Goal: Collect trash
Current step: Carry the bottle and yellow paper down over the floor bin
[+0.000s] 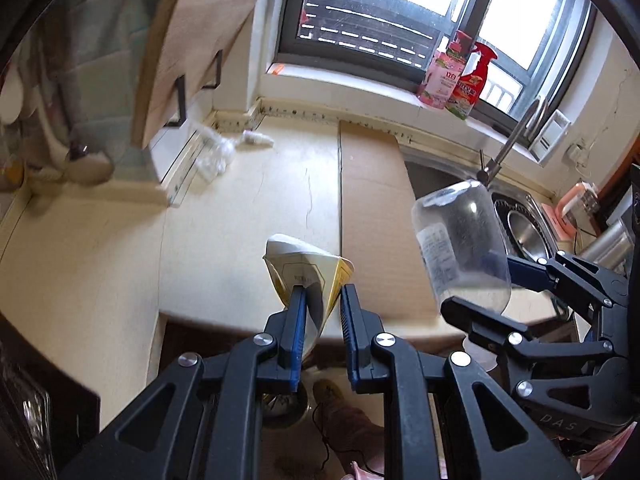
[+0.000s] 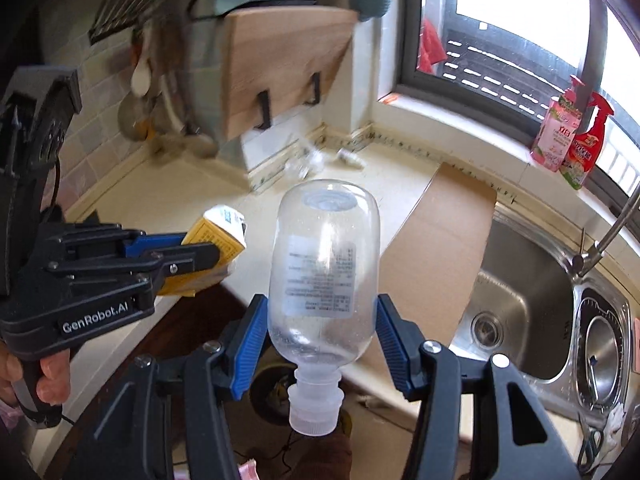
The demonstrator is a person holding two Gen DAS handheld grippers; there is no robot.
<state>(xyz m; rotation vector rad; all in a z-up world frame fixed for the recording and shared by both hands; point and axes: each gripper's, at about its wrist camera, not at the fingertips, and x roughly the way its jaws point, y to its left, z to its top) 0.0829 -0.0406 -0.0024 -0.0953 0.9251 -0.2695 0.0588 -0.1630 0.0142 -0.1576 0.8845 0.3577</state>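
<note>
My left gripper (image 1: 322,304) is shut on a crushed yellow and white carton (image 1: 308,276), held over the counter's front edge; it also shows in the right wrist view (image 2: 216,240). My right gripper (image 2: 320,328) is shut on a clear plastic bottle (image 2: 324,276), held upside down with its white cap pointing toward me. The bottle also shows in the left wrist view (image 1: 460,248), to the right of the carton. Crumpled clear plastic wrap (image 1: 216,152) and a small white piece (image 1: 258,139) lie in the counter's far corner.
A cream counter (image 1: 224,220) carries a flat cardboard sheet (image 1: 376,216). A steel sink (image 2: 524,300) with a tap lies to the right. A wooden cutting board (image 2: 280,76) hangs on the wall rack. Pink and red bottles (image 2: 568,140) stand on the windowsill. A round bin (image 1: 284,404) sits on the floor below.
</note>
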